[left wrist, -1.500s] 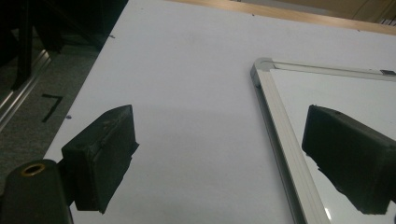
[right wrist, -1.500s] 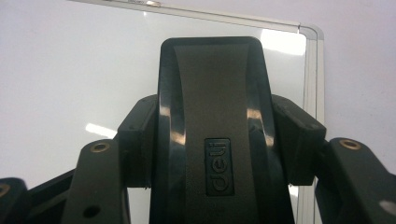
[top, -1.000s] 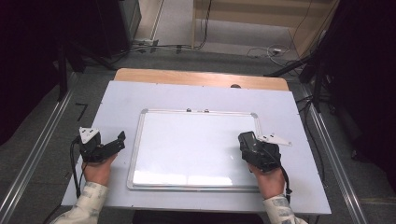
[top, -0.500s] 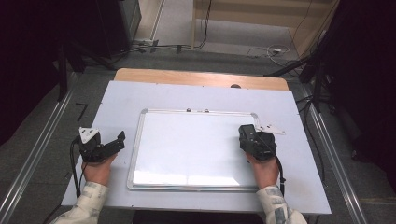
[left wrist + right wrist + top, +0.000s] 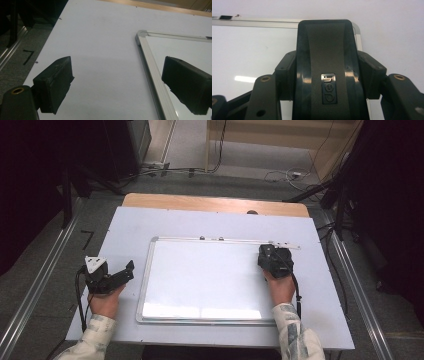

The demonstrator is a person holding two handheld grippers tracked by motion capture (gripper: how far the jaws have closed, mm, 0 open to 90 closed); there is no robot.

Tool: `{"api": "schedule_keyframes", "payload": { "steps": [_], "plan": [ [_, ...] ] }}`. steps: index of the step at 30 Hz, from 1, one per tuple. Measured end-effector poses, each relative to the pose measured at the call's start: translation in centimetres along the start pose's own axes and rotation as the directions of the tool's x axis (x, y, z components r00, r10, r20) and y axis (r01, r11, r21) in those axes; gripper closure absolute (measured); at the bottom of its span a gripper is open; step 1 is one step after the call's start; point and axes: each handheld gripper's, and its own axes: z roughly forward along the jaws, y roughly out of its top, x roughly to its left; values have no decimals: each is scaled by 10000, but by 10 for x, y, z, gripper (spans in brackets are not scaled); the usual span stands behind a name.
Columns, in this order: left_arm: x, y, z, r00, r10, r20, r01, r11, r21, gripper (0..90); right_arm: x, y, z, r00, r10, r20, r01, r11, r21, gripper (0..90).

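Observation:
A white whiteboard (image 5: 210,280) in a silver frame lies flat on the pale table (image 5: 130,225). My right gripper (image 5: 272,256) is over the board's far right corner, shut on a dark eraser (image 5: 327,57) that carries a small silver logo. The eraser stands between the two pads in the right gripper view, with the board's corner (image 5: 357,27) just beyond it. My left gripper (image 5: 127,270) rests on the table left of the board and is open. Nothing lies between its two black pads (image 5: 56,82), and the board's near frame (image 5: 150,65) runs between them.
A wooden strip (image 5: 215,204) runs along the table's far edge. Two small dark knobs (image 5: 202,238) sit on the board's top frame. Metal rails (image 5: 40,285) flank the table, and cables (image 5: 285,175) lie on the floor behind it.
My right gripper has moved away from the person along the board's right side to its far right corner, carrying the eraser. The left gripper has stayed put.

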Motion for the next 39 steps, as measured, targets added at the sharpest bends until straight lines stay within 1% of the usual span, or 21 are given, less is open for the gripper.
{"api": "schedule_keyframes", "payload": {
  "steps": [1, 3, 8, 11, 14, 15, 21, 24, 25, 30, 33, 37, 39],
  "plan": [
    [0, 0, 0, 10000, -13, -12, 13, 10000, -10, 104, 0, 2, 3, 10000, 88, -20, -88, 10000, 13, 386],
    [0, 0, 0, 10000, -24, -27, 24, 10000, -16, 104, 0, 5, 7, 9999, 56, 124, -56, 10000, 28, 386],
    [0, 0, 0, 10000, -13, -30, 13, 10000, -35, 104, 2, 13, 16, 9995, 45, 314, -50, 9999, 140, 386],
    [1, 0, 0, 10000, -55, -4, 55, 10000, -69, 104, 3, 13, 22, 9989, 78, 459, -91, 9996, 284, 386],
    [1, 0, 0, 10000, -70, 3, 70, 10000, -64, 104, 1, 11, 29, 9987, 131, 491, -156, 9986, 504, 385],
    [1, 0, 0, 10000, -68, 5, 68, 10000, -67, 104, 1, 11, 30, 9986, 196, 484, -217, 9988, 442, 385],
    [0, 0, 0, 10000, -30, -2, 30, 10000, -70, 104, 0, 11, 30, 9989, 116, 444, -135, 9991, 409, 383],
    [1, 0, 0, 10000, -40, 3, 40, 10000, -71, 104, -1, 11, 30, 9994, 143, 324, -157, 9989, 432, 376],
    [1, 0, 0, 10000, -35, -1, 35, 10000, -64, 104, -2, 11, 30, 9995, 195, 257, -205, 9989, 429, 362],
    [0, 0, 1, 10000, 7, -25, -7, 10000, -37, 104, -2, 12, 22, 10000, 91, -39, -90, 9999, 84, 284],
    [0, 0, 0, 10000, -8, -8, 8, 10000, -72, 104, -3, 12, 18, 9998, 31, -186, -31, 10000, 23, 258],
    [0, 0, 0, 10000, -16, -23, 16, 10000, -70, 104, -8, 10, 10, 9987, -33, -518, 23, 9998, -196, 210],
    [0, 0, -1, 10000, -11, -27, 11, 10000, -60, 104, -12, 7, 5, 9969, 89, -780, -111, 9996, -270, 206]
  ]
}}
